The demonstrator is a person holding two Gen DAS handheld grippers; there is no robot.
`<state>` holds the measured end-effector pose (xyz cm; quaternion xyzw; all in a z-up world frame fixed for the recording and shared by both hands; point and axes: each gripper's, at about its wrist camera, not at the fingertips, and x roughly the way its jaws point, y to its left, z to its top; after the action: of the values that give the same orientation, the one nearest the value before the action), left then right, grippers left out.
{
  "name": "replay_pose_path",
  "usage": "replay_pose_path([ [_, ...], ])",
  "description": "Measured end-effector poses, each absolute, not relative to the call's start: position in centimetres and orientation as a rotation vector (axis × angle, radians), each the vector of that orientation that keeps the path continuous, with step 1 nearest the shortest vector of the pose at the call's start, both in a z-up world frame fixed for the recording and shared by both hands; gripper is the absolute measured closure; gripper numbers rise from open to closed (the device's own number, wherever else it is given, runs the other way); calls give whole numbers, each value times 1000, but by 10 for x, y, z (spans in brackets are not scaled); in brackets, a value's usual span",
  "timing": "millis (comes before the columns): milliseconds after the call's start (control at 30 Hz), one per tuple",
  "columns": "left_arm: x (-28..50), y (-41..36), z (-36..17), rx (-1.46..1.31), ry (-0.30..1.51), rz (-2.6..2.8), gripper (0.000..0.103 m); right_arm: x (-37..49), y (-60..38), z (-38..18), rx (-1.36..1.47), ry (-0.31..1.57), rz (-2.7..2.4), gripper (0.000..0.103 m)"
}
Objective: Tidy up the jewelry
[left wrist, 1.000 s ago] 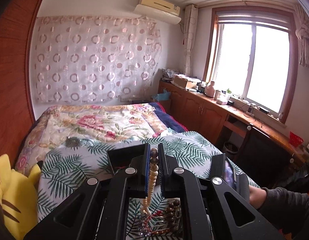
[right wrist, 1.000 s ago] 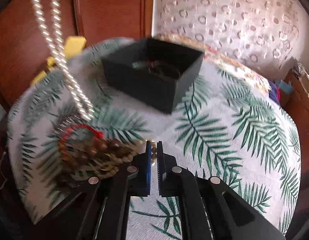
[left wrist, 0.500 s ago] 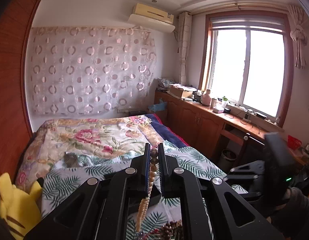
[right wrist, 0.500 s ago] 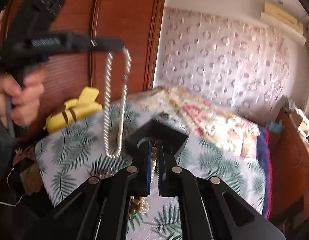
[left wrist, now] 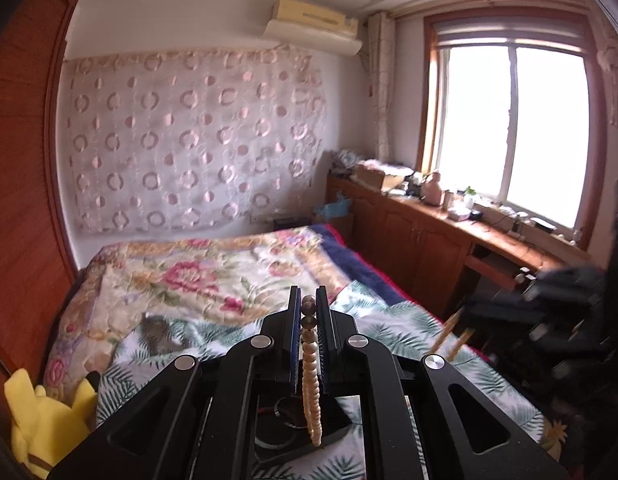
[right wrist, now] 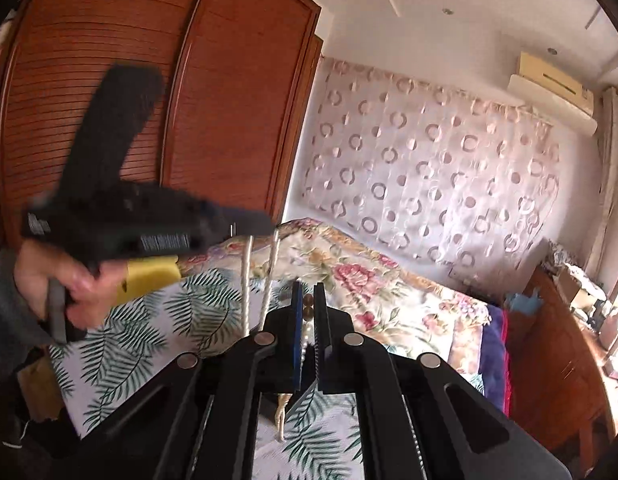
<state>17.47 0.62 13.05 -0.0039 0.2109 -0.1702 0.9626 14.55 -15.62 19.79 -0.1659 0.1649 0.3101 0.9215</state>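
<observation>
My left gripper (left wrist: 308,307) is shut on a cream bead necklace (left wrist: 311,376) with brown end beads. The strand hangs down over a black jewelry box (left wrist: 305,428) on the palm-leaf cloth. In the right wrist view that gripper (right wrist: 269,224) shows at left, with the cream strands (right wrist: 261,280) hanging from it. My right gripper (right wrist: 308,304) is shut on a second bead strand (right wrist: 308,312); its tail (right wrist: 281,412) dangles below the fingers. The right gripper also shows blurred in the left wrist view (left wrist: 465,312), with cream strands (left wrist: 449,332) hanging from it.
A bed with a floral quilt (left wrist: 213,272) lies ahead, a palm-leaf cloth (left wrist: 389,336) over its near end. A yellow plush toy (left wrist: 41,412) sits at left. A wooden wardrobe (right wrist: 109,80) stands on the left, a wooden cabinet (left wrist: 429,236) under the window.
Both grippers have risen higher above the bed, each lifting its bead strand. The left strand now hangs over the black box. The pile of jewelry has dropped out of view.
</observation>
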Motion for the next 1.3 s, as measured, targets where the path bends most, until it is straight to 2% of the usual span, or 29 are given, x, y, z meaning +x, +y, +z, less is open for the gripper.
replay_pose_path([
  [300, 233, 27, 49, -57, 610, -280, 96, 176, -142, 206, -356, 323, 606, 97],
  [567, 234, 46, 9, -82, 656, -254, 95, 204, -121, 180, -354, 380, 616, 97],
  [633, 230, 49, 3, -92, 661, -254, 89, 211, -114, 160, -363, 422, 624, 97],
  [700, 223, 52, -3, -91, 661, -246, 78, 218, -106, 140, -377, 463, 628, 97],
  [1033, 198, 58, -23, -58, 674, -213, 53, 238, -79, 47, -388, 640, 650, 97],
  [1133, 195, 59, -26, -49, 672, -199, 41, 240, -77, 33, -381, 667, 649, 97],
  [1200, 192, 62, -27, -47, 670, -189, 27, 243, -76, 25, -370, 685, 650, 97],
  [1300, 186, 64, -28, -33, 655, -161, 16, 243, -76, 17, -355, 702, 654, 97],
])
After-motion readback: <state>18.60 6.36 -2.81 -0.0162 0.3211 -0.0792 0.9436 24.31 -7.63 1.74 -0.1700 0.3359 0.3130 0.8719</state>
